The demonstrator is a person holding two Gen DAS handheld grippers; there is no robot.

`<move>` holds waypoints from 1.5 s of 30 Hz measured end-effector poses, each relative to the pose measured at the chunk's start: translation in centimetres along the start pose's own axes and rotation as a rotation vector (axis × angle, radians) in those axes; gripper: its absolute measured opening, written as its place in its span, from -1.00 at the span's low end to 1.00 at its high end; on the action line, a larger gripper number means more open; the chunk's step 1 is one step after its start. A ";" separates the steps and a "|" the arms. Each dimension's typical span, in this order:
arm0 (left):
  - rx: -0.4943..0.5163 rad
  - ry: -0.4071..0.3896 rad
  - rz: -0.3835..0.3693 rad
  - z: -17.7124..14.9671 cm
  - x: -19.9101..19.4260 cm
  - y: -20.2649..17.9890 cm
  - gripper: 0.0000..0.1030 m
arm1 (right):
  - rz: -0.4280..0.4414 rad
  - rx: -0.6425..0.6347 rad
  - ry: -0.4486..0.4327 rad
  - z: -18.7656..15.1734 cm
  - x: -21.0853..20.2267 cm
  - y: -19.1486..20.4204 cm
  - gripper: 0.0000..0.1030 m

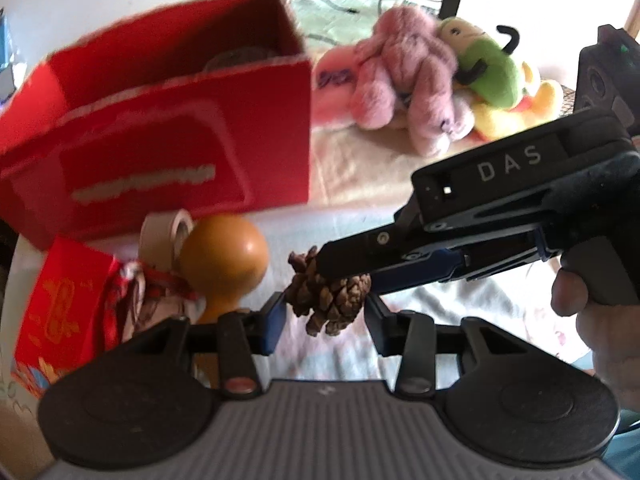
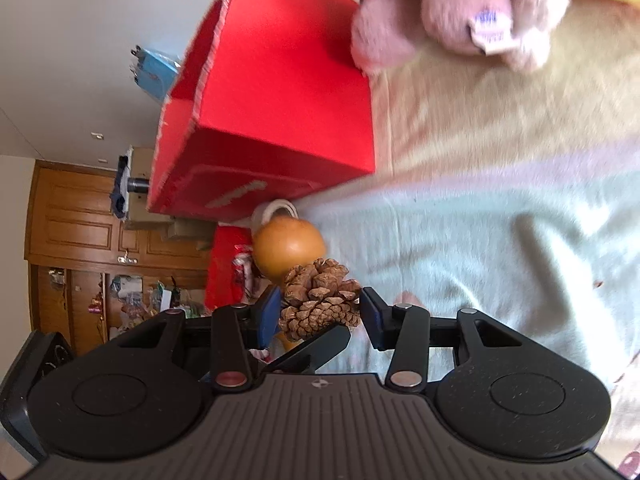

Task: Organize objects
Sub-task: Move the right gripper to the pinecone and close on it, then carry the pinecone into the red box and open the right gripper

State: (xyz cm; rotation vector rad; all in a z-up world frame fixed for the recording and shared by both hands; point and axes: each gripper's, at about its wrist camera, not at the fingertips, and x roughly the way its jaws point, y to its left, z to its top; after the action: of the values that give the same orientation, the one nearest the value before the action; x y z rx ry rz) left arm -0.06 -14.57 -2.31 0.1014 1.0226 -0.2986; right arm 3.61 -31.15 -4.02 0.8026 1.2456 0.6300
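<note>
Both my claws meet at the pinecone (image 1: 328, 300): left claw (image 1: 326, 312) apart, right claw (image 2: 320, 312) apart; next, one must clamp it for the red box (image 1: 160, 120).

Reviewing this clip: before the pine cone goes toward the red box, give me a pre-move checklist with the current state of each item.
1. Pine cone sits between the left gripper fingers: ok, though contact on both pads: cannot tell.
2. Right gripper also brackets the cone in its own view; which gripper carries it: cannot tell.
3. Right gripper's finger lies over the cone in the left wrist view, so the two tools crowd each other: not ok.
4. Red box top is open: ok.
5. Room inside the box: cannot tell, something round shows there.
6. Orange gourd and tape roll lie between the cone and the box: not ok for a low path.
</note>
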 end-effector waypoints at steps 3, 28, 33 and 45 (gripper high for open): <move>0.030 -0.025 -0.006 0.7 -0.5 -0.4 -0.15 | 0.001 -0.013 -0.036 -0.1 -1.0 0.8 -0.09; 0.114 -0.288 -0.262 8.9 -4.8 10.8 -0.15 | -0.159 -0.191 -0.396 5.1 1.0 14.0 -0.09; 0.056 -0.226 -0.358 9.9 -1.6 13.4 -0.15 | -0.271 -0.139 -0.419 6.4 3.6 14.1 -0.09; 0.054 -0.114 -0.442 11.3 2.6 14.6 -0.17 | -0.497 -0.173 -0.464 6.1 6.2 15.3 -0.09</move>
State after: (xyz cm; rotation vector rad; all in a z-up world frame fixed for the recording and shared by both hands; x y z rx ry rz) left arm 14.80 -3.63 0.52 -0.0948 0.9174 -0.7267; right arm 11.05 -18.42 5.65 0.4318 0.8963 0.1284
